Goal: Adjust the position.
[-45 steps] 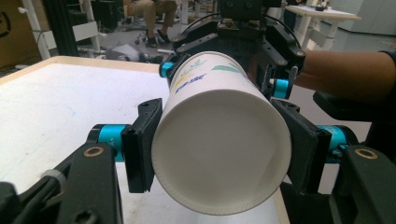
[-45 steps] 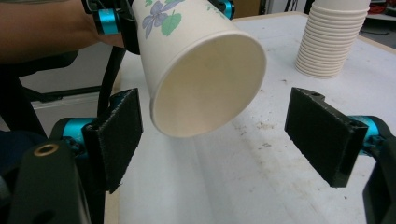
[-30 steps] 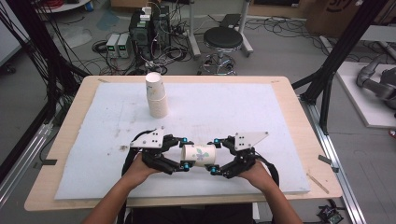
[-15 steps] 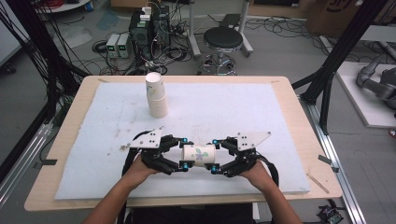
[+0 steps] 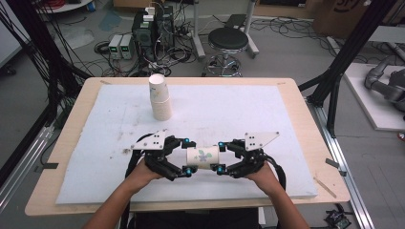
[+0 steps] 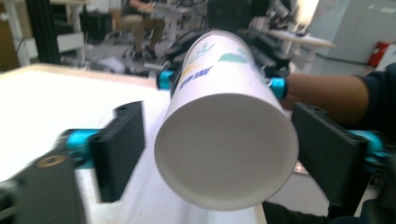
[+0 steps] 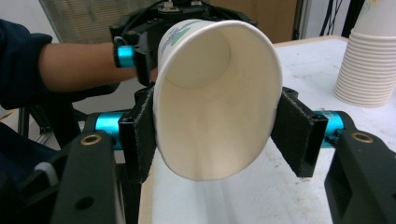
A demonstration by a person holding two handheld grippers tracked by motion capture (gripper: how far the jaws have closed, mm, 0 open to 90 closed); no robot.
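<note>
I see a paper cup (image 5: 202,158) lying on its side, held up just above the white mat (image 5: 248,114), between my two grippers near my edge of the table (image 5: 62,157). The cup is my landmark.

My right gripper (image 7: 215,133) has just been closing, and its black pads now squeeze the cup's open mouth from both sides. The rim is squashed into an oval. I look right into the cup from the right gripper view, and it is empty and white inside.

My left gripper (image 6: 217,149) has just been opening. In the left gripper view its jaws stand on both sides of the cup's bottom end. One pad is clearly apart from the cup. The other is very close, and I cannot tell if it touches. The cup's bottom is a shallow white hollow with nothing in it.

Farther back from the cup stands a stack of paper cups (image 5: 159,97), upside down on the mat. What is inside the stack is hidden.

Past the table, behind the stack, I see a black stool (image 5: 228,40) and boxes with tangled cables (image 5: 143,33). The green and blue print on the cup is blurry, so I cannot read it.
</note>
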